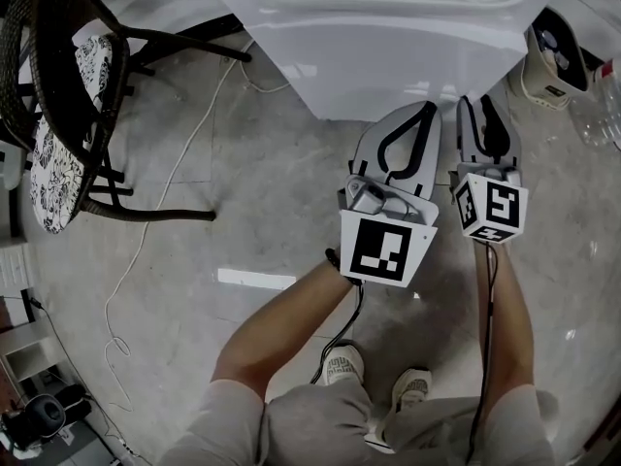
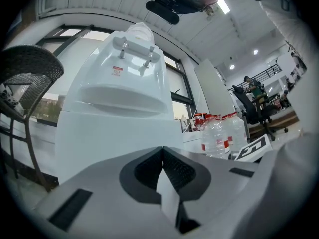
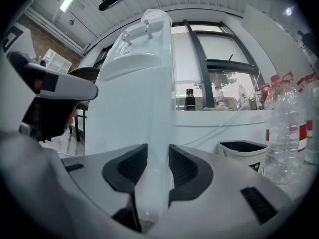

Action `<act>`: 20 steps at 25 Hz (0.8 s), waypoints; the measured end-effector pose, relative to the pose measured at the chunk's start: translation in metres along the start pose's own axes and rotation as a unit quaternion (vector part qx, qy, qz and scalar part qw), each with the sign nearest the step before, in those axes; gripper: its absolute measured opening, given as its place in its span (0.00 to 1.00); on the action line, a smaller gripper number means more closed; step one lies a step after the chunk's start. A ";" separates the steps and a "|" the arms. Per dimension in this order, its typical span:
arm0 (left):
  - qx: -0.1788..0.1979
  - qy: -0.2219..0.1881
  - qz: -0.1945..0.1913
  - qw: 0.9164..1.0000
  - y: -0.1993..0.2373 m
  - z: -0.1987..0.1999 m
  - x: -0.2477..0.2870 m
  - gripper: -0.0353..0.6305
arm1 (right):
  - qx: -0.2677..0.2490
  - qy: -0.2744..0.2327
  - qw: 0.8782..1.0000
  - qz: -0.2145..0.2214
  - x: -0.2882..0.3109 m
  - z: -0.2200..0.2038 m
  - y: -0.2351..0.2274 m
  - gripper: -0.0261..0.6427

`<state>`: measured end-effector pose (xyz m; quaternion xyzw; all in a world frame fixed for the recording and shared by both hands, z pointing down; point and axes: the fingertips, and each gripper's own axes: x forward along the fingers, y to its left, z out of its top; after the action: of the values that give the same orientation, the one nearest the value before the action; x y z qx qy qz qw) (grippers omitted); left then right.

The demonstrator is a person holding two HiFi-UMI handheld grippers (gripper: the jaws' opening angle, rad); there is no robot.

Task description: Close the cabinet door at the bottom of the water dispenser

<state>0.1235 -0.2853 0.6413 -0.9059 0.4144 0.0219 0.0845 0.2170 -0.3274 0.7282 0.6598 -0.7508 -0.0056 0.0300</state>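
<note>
Left gripper (image 1: pixel 428 108): your fingers are pressed together tip to tip with nothing in them, pointing at the dispenser's base.
Right gripper (image 1: pixel 475 103): your fingers stand partly apart and grip nothing. Through the gap you see the dispenser's white corner edge, and no view tells whether they touch it.
Water dispenser (image 1: pixel 388 47): white, on the floor straight ahead of you by the window wall. Its top runs off the head view's upper edge.
Cabinet door: hidden from your head view beneath the jutting top. In the left gripper view the lower front (image 2: pixel 114 138) reads as one plain white panel, and you can make out no seam or gap.
Writing: the red-and-white label (image 2: pixel 117 70) between the taps is too small to read. The red bands on the water bottles (image 2: pixel 217 133) are also unreadable.
Cut off: the wicker chair (image 1: pixel 58 76) at the floor's left edge shows only in part.
</note>
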 end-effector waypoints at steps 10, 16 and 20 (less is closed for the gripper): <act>0.017 0.009 -0.002 1.000 0.005 0.000 -0.006 0.07 | 0.001 0.002 1.000 -0.010 0.017 0.000 -0.005 0.25; 0.006 0.006 0.013 1.000 0.012 0.002 -0.013 0.07 | 0.001 -0.007 1.000 -0.010 0.016 0.002 -0.003 0.22; 0.002 0.010 0.025 1.000 0.018 0.006 -0.025 0.07 | -0.001 -0.043 0.999 -0.028 -0.008 0.020 0.003 0.12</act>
<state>0.0941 -0.2772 0.6355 -0.8954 0.4375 0.0144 0.0814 0.2141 -0.3196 0.7084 0.6796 -0.7327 -0.0352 -0.0016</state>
